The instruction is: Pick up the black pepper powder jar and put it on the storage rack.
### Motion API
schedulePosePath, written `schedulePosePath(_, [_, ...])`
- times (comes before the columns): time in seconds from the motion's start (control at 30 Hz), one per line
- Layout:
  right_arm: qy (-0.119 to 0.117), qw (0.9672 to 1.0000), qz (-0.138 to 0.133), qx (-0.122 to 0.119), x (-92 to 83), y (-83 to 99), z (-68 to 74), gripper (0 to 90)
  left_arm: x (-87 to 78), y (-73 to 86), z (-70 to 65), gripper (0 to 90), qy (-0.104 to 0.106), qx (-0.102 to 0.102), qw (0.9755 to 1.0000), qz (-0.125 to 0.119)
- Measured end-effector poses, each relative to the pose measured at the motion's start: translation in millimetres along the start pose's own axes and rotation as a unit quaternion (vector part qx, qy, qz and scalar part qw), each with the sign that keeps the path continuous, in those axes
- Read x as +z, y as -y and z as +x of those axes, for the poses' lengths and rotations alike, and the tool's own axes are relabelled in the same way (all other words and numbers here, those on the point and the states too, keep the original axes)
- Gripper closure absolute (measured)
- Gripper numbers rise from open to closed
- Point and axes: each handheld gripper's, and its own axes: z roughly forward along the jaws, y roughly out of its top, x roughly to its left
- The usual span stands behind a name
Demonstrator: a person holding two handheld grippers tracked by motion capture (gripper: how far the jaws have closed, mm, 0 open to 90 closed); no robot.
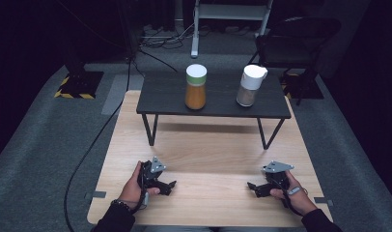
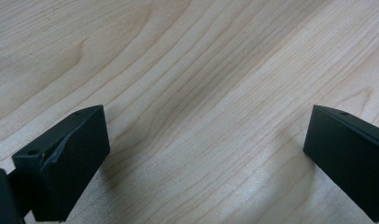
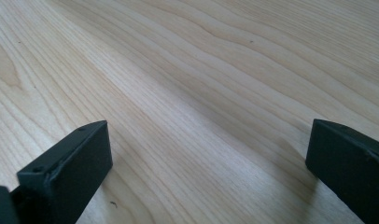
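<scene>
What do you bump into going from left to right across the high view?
Left gripper → orange jar with the green-and-white lid → pale jar with the white lid → right gripper.

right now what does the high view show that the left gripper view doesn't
High view alone: a low black shelf carrying an orange-filled jar with a white lid and a grey-filled jar with a white spout cap, plus both hands and the right gripper. Left gripper view alone: close wood grain between the left gripper's open black jaws. Shared: the light wooden tabletop.
</scene>
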Motion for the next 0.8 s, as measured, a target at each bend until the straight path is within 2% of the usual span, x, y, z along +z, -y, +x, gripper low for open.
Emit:
schedulePosePath(0.3, [-0.014, 0.9998, 0.000, -0.013, -2.9, 3.0, -10.0, 0.3, 0.1, -0.3, -0.3, 0.5, 0.000, 0.000, 1.0000, 0.000])
schedulePosePath(0.8, [-0.018, 0.9997, 0.000, -0.016, -2.6, 2.7, -12.6, 0.0, 0.5, -0.8, 0.3, 0.4, 0.001, 0.003, 1.0000, 0.000])
